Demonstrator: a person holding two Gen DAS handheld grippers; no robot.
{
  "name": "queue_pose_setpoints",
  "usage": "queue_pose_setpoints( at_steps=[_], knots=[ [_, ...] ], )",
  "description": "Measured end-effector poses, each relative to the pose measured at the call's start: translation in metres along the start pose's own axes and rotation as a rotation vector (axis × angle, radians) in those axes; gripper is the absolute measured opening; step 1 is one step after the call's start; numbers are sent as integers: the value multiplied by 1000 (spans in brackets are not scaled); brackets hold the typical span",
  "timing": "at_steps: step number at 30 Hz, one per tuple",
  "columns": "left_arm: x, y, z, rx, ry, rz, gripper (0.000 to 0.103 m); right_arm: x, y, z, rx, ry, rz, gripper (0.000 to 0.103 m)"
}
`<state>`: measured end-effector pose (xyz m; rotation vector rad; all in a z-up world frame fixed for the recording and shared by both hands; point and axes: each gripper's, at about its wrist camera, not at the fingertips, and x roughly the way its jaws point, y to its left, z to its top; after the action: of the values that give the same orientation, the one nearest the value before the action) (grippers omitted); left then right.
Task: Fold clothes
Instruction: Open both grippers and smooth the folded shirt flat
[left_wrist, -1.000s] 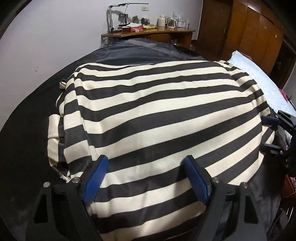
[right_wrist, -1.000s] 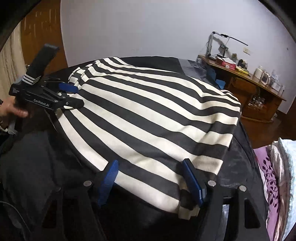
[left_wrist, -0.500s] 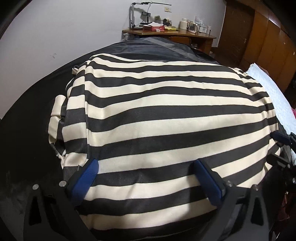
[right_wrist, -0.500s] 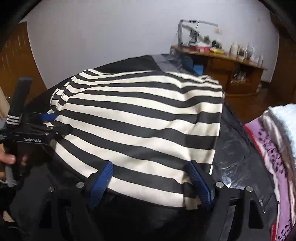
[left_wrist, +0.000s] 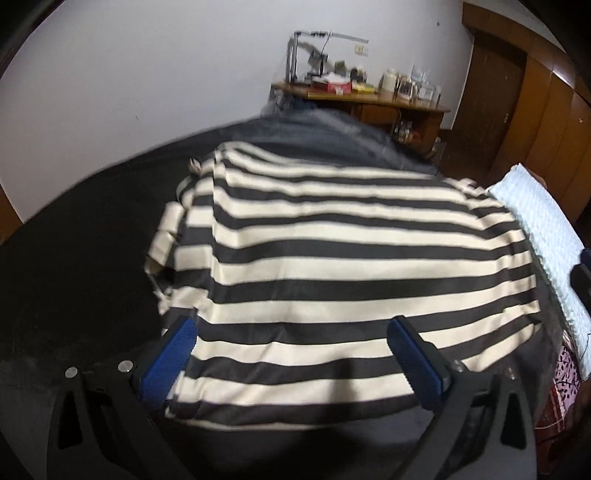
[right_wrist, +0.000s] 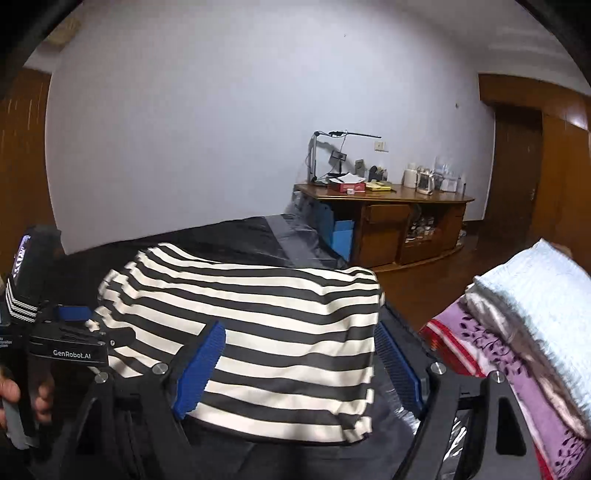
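A: Where is the striped garment (left_wrist: 343, 280) lying?

B: It is lying folded on the black sheet (left_wrist: 74, 258), just beside the stack of folded textiles (right_wrist: 524, 332), whose white towel is sitting on top.

A: And the left gripper (left_wrist: 291, 354)?

B: Its jaws are standing wide apart — they have just been opening, gripping nothing, with the cloth lying below them.

A: The right gripper (right_wrist: 299, 369)?

B: Also spread wide after opening, pads clear of the stripes — holding nothing. A hand (right_wrist: 11, 395) is gripping the left tool's handle.
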<state>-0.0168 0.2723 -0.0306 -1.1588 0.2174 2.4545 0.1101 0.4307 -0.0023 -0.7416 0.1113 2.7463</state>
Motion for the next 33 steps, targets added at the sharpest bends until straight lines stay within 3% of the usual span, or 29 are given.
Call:
queue_pose_setpoints(
  at_steps=[5, 11, 33],
  knots=[
    [-18, -13, -1, 35, -40, 53, 103, 6, -5, -11, 67, 63, 21, 85],
    [-30, -20, -6, 59, -47, -4, 103, -1, -10, -17, 109, 84, 8, 85],
    [-38, -23, -16, 65, -28, -47, 103, -14, 5, -15, 47, 73, 19, 85]
  ],
)
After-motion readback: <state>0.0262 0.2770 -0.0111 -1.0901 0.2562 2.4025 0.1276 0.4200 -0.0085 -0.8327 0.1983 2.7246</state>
